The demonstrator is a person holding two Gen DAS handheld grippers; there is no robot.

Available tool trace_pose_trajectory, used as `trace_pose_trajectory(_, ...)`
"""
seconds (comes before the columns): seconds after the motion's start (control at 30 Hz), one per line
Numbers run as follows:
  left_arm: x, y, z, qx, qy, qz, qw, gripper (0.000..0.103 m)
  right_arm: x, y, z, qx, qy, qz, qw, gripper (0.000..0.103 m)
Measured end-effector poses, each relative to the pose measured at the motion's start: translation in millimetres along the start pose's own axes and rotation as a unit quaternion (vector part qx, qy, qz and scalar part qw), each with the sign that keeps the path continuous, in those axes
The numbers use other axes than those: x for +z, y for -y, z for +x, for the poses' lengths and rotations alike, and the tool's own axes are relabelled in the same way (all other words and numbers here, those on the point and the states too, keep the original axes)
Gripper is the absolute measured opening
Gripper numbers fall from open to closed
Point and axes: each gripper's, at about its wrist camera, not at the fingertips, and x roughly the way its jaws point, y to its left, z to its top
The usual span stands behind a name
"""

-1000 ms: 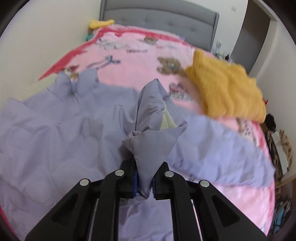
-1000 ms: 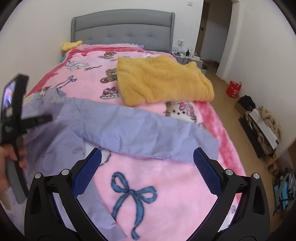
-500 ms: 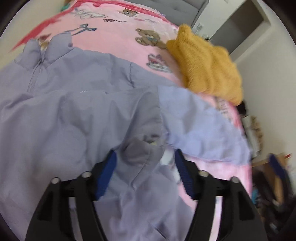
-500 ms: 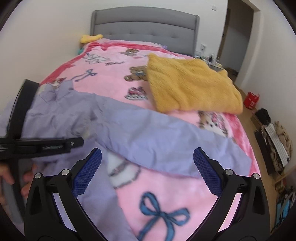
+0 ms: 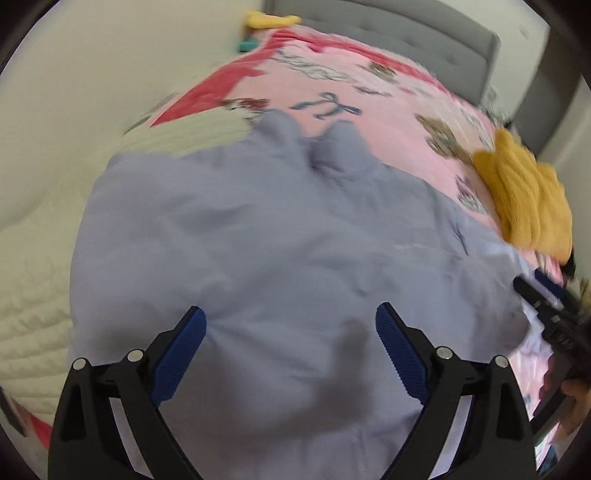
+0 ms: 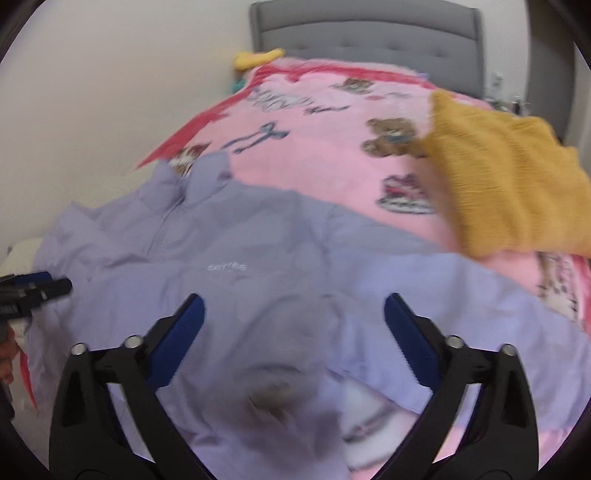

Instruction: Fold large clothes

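A large lavender zip jacket (image 5: 280, 251) lies spread on the pink blanket, collar toward the headboard; it also shows in the right wrist view (image 6: 258, 273), with one sleeve stretched out to the right (image 6: 461, 295). My left gripper (image 5: 291, 332) is open and empty just above the jacket's body. My right gripper (image 6: 293, 321) is open and empty above the jacket's lower front. The right gripper shows at the right edge of the left wrist view (image 5: 550, 310); the left gripper shows at the left edge of the right wrist view (image 6: 33, 288).
A folded mustard sweater (image 6: 509, 184) lies on the pink cartoon blanket (image 6: 325, 147) at the right. A grey headboard (image 6: 369, 33) stands at the far end. A white wall (image 6: 92, 110) runs along the left. A cream quilt (image 5: 40, 240) is exposed at the left.
My left gripper opened and let go of the jacket fold, which now lies flat. Both grippers swung left over the jacket's body.
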Motion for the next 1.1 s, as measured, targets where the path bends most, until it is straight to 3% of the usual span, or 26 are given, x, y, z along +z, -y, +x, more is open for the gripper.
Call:
trace_pose_trajectory(0.07,-4,-17,12,-0.028,-0.002,-0.016,0.9995,0.092,-8,-12,21,-0.001,-0.034,-0.031,0.999,0.060)
trace_pose_trajectory(0.13,-7,-21,19,-0.032,0.005,-0.012,0.9994,0.092,-17,-15,29,-0.009,-0.048,-0.031,0.998,0.060)
trace_pose_trajectory(0.37,-23,-9,48,0.004,-0.010,0.019,0.9998,0.096,-56,-8,39,-0.009,-0.095,-0.003,0.995,0.064)
trace_pose_trajectory(0.43,-25,-5,44,0.013,-0.001,0.039,0.9991,0.098,-52,3,32,0.024,-0.079,0.031,0.996,0.074)
trace_pose_trajectory(0.47,-26,-3,41,0.014,0.005,0.046,0.9988,0.098,-46,13,25,0.043,-0.068,0.059,0.995,0.086)
trace_pose_trajectory(0.5,-27,-3,38,0.014,0.008,0.050,0.9986,0.098,-41,19,21,0.054,-0.057,0.073,0.994,0.092)
trace_pose_trajectory(0.6,-32,-2,32,0.012,0.016,0.064,0.9977,0.098,-18,40,12,0.073,-0.027,0.095,0.992,0.092)
trace_pose_trajectory(0.73,-34,0,32,0.016,0.015,0.064,0.9977,0.098,2,51,29,0.076,-0.060,0.095,0.991,0.092)
trace_pose_trajectory(0.93,-33,-1,31,0.018,0.012,0.053,0.9983,0.098,0,33,60,0.107,-0.117,0.078,0.984,0.092)
trace_pose_trajectory(1.03,-32,-4,31,0.011,0.009,0.048,0.9987,0.098,-6,19,71,0.088,-0.132,0.048,0.986,0.092)
trace_pose_trajectory(1.07,-31,-4,31,0.009,0.008,0.047,0.9988,0.098,-8,18,72,0.088,-0.131,0.052,0.986,0.091)
trace_pose_trajectory(1.1,-31,-5,31,0.008,0.007,0.045,0.9989,0.098,-9,19,73,0.090,-0.131,0.057,0.986,0.077)
